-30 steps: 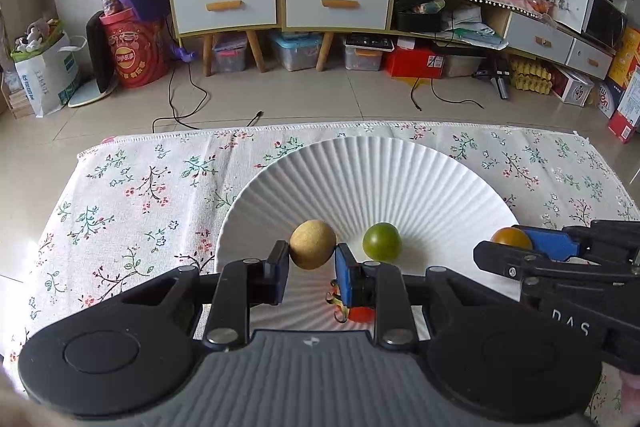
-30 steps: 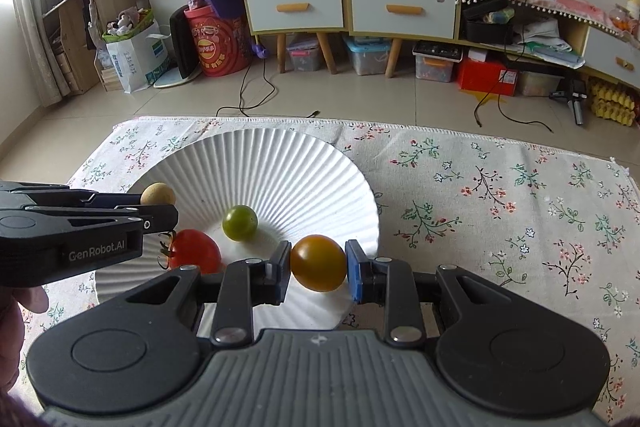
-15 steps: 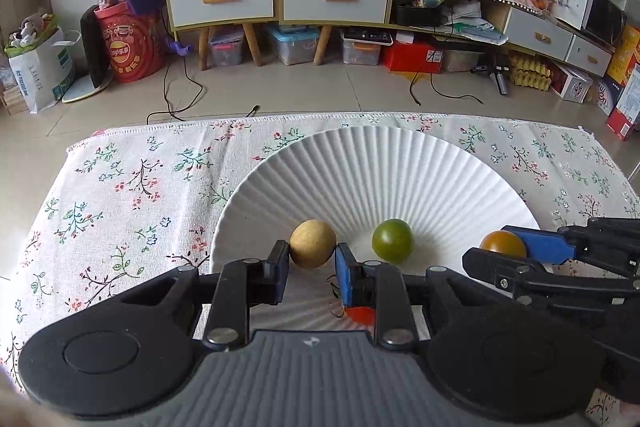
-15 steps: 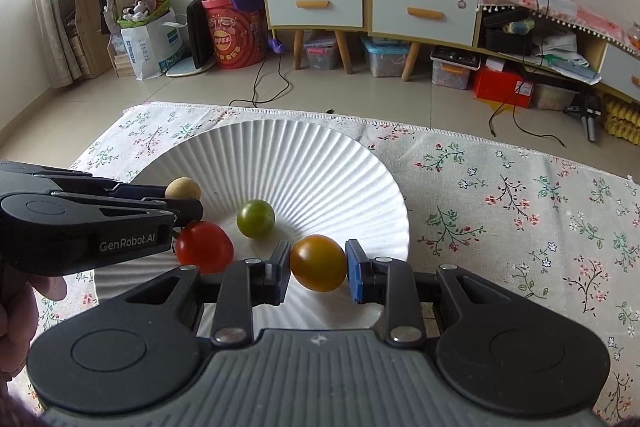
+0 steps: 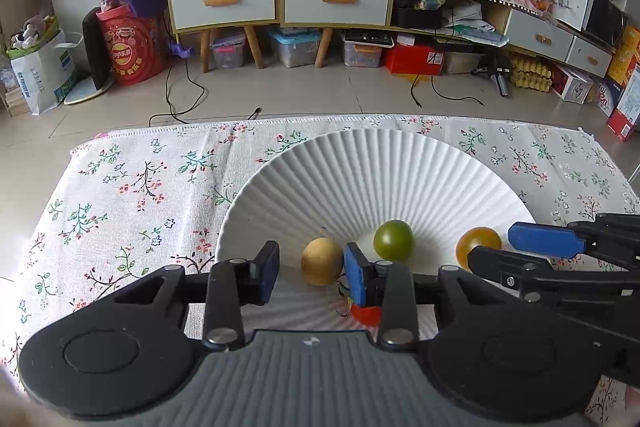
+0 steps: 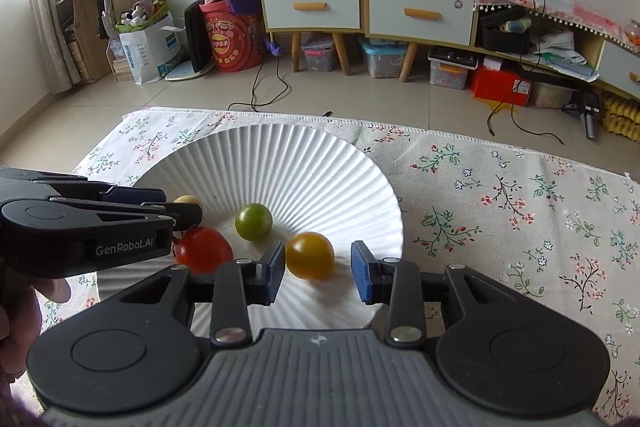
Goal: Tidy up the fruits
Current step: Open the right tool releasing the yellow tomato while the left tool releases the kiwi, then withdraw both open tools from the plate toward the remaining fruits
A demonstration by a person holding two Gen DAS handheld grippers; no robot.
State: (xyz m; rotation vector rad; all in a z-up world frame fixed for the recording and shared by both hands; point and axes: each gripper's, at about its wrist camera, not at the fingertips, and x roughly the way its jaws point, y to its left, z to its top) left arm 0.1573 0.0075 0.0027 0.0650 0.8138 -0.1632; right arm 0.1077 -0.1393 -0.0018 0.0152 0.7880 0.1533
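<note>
Both grippers have just been opening over the near part of the white ribbed plate [image 6: 304, 155], which lies on the flowered tablecloth [image 6: 520, 211].

The left gripper [image 5: 310, 269] is spread. The tan round fruit [image 5: 322, 262] sits between its pads, close to the right pad or touching it, with a clear gap to the left pad. It rests on the plate near the near-left rim.

The right gripper [image 6: 318, 269] is also spread. The orange tomato [image 6: 310, 255] lies between its pads, nearer the left pad, free on the right side. It rests near the near-right rim.

The plate also holds a green tomato [image 6: 253, 221] toward the middle and a red tomato [image 6: 204, 249] at the near edge, just beside the left gripper's tip.

I judge that both fruits are released, so each gripper must draw straight back along its own pointing line to avoid knocking the fruit, which rolls easily.
</note>
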